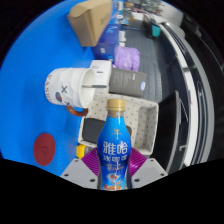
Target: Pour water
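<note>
This looks like a work room or lab, not a home. There is a big blue table top (35, 95) with a red round sticker (45, 150) on it. A brown cardboard box (90, 17) sits at the far end, with a purple bag (127, 57) near it. Dark benches with white edges (190, 60) run along the side

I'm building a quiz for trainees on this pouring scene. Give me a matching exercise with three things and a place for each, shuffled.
Things:
1. bottle
2. white cup
3. red disc

Places:
A. on the blue table, off to the left of the fingers
B. between the fingers, which press on it
C. beyond the bottle, lying tilted on the blue table

Pairs: 1-B, 2-C, 3-A
</note>
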Available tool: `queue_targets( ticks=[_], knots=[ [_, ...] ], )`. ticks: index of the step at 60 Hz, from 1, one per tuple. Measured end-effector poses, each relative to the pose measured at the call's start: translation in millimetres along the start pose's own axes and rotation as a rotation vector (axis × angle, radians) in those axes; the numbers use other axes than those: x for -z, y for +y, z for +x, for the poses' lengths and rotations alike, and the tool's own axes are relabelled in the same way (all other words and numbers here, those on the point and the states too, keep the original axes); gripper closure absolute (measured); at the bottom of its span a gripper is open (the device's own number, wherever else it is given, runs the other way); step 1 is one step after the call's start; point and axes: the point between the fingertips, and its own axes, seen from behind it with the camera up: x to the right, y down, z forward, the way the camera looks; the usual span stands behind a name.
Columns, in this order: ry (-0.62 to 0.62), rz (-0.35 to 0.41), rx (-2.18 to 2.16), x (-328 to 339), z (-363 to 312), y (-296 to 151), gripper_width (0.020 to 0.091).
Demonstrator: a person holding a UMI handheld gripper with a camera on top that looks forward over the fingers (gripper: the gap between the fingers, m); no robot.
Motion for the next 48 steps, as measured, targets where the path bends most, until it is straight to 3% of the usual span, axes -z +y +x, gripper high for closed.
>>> queue_targets(
  ticks=[16,27,38,48],
  knots=[
    [0.083,0.004,0.417,-15,12,-25,0.0773],
    [0.088,-0.005,0.477,-15,8,-25,0.0771],
    [0.038,-0.024,0.15,-10,12,-4,0.0771],
    [-0.045,-0.036,-0.399,0,11,19,0.077]
  ],
)
